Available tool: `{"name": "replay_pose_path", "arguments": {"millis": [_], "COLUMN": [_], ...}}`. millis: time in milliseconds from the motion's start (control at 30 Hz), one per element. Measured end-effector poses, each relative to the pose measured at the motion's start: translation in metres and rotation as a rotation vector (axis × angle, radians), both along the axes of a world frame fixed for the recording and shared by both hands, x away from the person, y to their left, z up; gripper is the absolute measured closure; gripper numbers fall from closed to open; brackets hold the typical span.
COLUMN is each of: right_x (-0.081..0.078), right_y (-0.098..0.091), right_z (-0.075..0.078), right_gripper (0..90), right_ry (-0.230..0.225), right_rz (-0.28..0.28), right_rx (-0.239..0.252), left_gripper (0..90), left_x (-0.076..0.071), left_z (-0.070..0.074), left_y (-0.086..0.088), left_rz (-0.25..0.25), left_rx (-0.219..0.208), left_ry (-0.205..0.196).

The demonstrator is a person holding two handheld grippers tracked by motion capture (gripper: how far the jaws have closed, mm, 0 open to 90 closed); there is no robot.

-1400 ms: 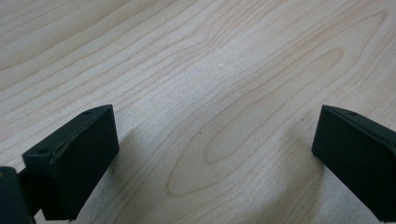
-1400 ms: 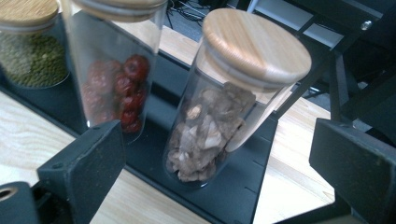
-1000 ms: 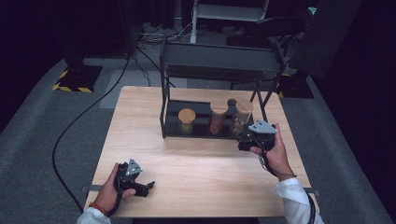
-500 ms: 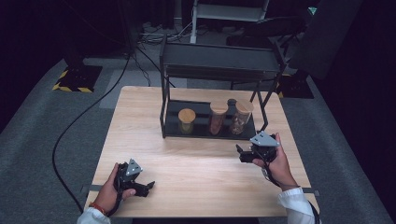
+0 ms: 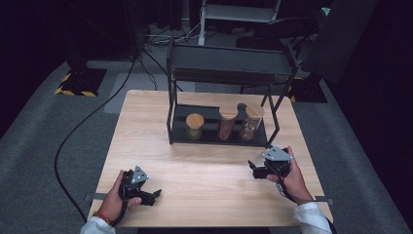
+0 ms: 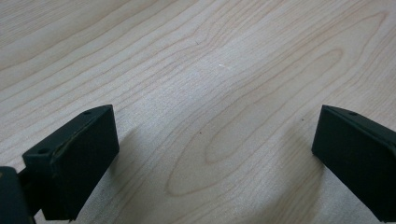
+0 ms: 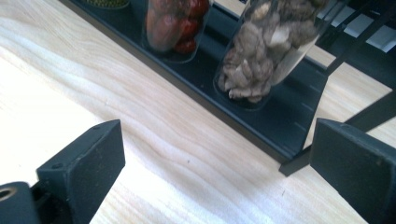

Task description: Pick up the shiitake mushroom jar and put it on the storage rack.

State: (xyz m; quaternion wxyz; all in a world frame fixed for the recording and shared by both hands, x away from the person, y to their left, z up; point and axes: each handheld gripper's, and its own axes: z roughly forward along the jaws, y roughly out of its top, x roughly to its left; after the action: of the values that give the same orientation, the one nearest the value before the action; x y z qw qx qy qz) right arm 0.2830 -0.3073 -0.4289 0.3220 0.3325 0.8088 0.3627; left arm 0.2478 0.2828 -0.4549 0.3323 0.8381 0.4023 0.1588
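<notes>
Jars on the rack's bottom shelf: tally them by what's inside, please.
Jar of green contents: 1
Jar of red contents: 1
Jar of pale brown pieces: 1
Total: 3, all with wooden lids, on the black rack.

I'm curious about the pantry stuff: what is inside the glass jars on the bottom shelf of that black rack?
Right jar: pale brown chunks. Middle jar: dark red pieces. Left jar: something greenish, hard to identify. Wooden lids cover the tops.

I see white cuffs on both wrists, perhaps a red band on the left; each black tool (image 5: 155,195) (image 5: 251,168) carries a grey triangular plate.
</notes>
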Motion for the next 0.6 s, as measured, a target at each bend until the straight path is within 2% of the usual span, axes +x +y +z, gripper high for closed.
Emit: {"name": "replay_pose_path", "arguments": {"millis": [67,433,600], "right_x": [-0.002,-0.006,-0.008], "right_y": [-0.003,-0.011,-0.018], "right_z": [-0.004,-0.012,-0.017], "right_gripper": [3.4,3.8,3.8], "right_ry": [0.01,0.042,0.071], "right_rz": [0.001,0.04,0.051], "right_rx": [0.009,-0.038,-0.059], "left_gripper": [0.2,0.2,0.1], "left_x": [0.0,0.0,0.0], "left_z": [0.0,0.0,0.0], "left_y": [0.0,0.0,0.0], "left_rz": [0.0,0.0,-0.001], "left_rx": [0.0,0.0,-0.001], "left_ry": [0.0,0.0,0.001]}}
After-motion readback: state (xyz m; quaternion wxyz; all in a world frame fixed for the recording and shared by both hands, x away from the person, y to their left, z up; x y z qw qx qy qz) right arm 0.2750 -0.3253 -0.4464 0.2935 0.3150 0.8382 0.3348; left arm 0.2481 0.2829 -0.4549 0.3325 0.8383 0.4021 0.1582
